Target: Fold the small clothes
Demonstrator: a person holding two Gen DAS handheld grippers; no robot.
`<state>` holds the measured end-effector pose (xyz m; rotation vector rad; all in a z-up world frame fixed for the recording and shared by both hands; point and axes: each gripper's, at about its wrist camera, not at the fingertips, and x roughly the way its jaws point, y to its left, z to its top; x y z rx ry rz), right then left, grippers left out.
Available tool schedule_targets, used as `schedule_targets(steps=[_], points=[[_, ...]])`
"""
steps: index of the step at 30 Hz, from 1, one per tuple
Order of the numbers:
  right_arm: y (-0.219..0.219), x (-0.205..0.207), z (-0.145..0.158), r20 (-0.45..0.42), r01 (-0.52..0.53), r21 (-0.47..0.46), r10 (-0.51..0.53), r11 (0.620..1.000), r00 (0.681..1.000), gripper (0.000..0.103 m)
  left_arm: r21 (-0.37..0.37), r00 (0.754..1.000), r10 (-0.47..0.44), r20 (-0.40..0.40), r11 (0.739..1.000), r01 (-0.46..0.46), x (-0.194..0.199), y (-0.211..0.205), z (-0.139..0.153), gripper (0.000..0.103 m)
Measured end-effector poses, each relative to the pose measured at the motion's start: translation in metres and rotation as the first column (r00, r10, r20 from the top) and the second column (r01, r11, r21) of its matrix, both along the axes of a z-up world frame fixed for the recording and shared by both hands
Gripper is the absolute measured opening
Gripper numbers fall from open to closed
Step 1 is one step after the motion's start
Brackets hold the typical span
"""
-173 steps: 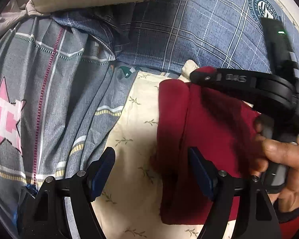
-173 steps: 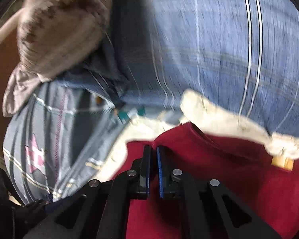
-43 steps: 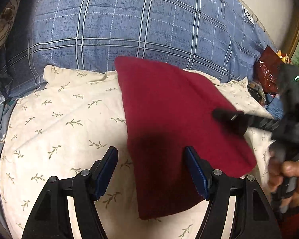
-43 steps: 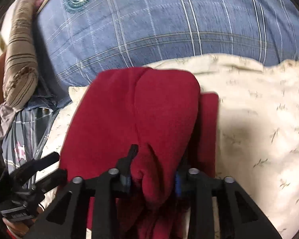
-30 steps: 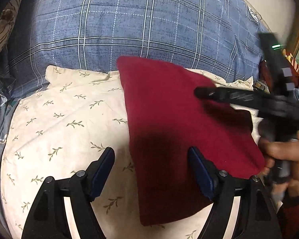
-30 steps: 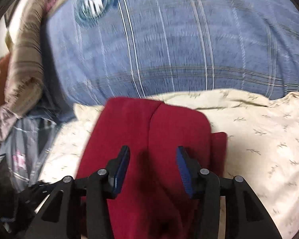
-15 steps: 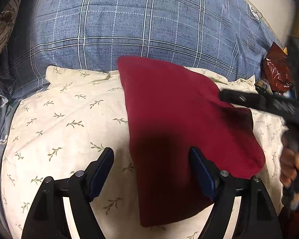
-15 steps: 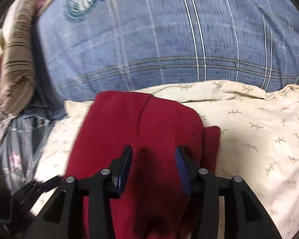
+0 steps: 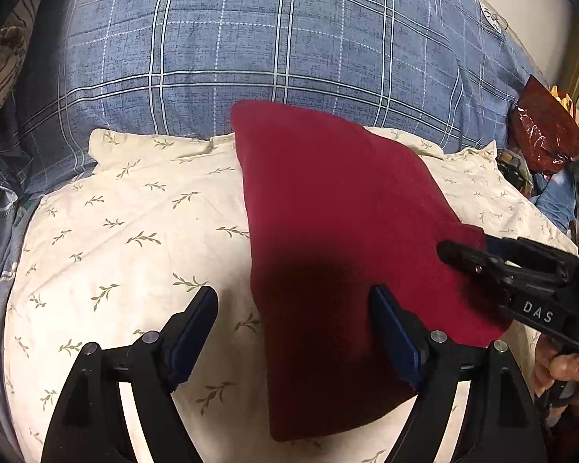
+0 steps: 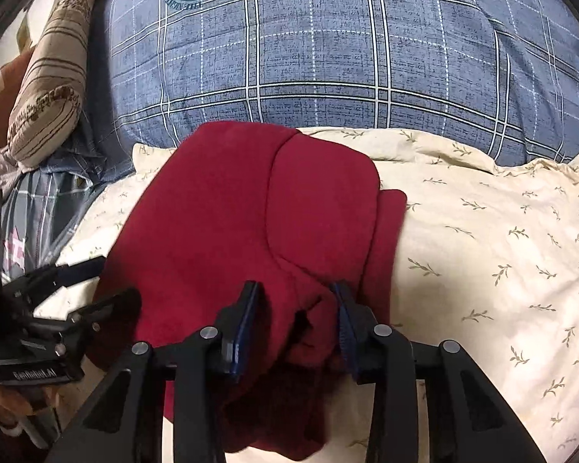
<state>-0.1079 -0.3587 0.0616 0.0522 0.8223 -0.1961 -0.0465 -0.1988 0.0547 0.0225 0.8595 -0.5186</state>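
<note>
A dark red garment point(image 9: 328, 212) lies folded on a cream leaf-print pillow point(image 9: 115, 231). My left gripper point(image 9: 293, 332) hangs open over its near left edge, one finger above the cloth, the other above the pillow. In the right wrist view the red garment point(image 10: 220, 223) shows a folded flap on top. My right gripper point(image 10: 293, 308) has its jaws closing on a bunched fold at the near edge, and the cloth fills the gap between the pads. The right gripper point(image 9: 463, 247) comes in from the right in the left wrist view. The left gripper point(image 10: 112, 281) shows at the left edge.
A big blue plaid pillow point(image 9: 251, 38) rises behind the cream one. A red foil bag point(image 9: 540, 131) and clutter lie at the far right. A brown striped cushion point(image 10: 54, 77) and grey patterned bedding point(image 10: 31, 208) lie to the left. A hand point(image 9: 567, 370) holds the right gripper.
My right gripper let the fold go, moved about above the garment, and has come down at its near right edge with the jaws narrowing around a fold. The left gripper has kept still.
</note>
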Motion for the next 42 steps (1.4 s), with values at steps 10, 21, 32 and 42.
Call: schedule_targets(steps=[10, 21, 32, 42], points=[[-0.013, -0.023, 0.029, 0.147, -0.026, 0.119, 0.008, 0.993, 0.989, 0.045, 0.017, 1.000, 0.002, 0.028, 1.000, -0.003, -0.003, 0.003, -0.001, 0.084], [-0.006, -0.006, 0.009, 0.053, -0.003, 0.003, 0.003, 1.000, 0.999, 0.050, 0.031, 0.995, 0.000, 0.100, 1.000, -0.003, -0.015, 0.007, 0.004, 0.084], [-0.007, -0.027, 0.036, 0.230, 0.005, 0.002, -0.005, 1.000, 0.973, 0.073, -0.027, 0.983, 0.092, 0.156, 0.996, -0.089, -0.013, 0.027, 0.015, 0.082], [-0.002, -0.025, 0.026, 0.199, 0.009, 0.024, -0.014, 1.000, 0.980, 0.074, -0.049, 0.967, 0.196, 0.162, 0.981, -0.190, -0.008, 0.047, 0.020, 0.083]])
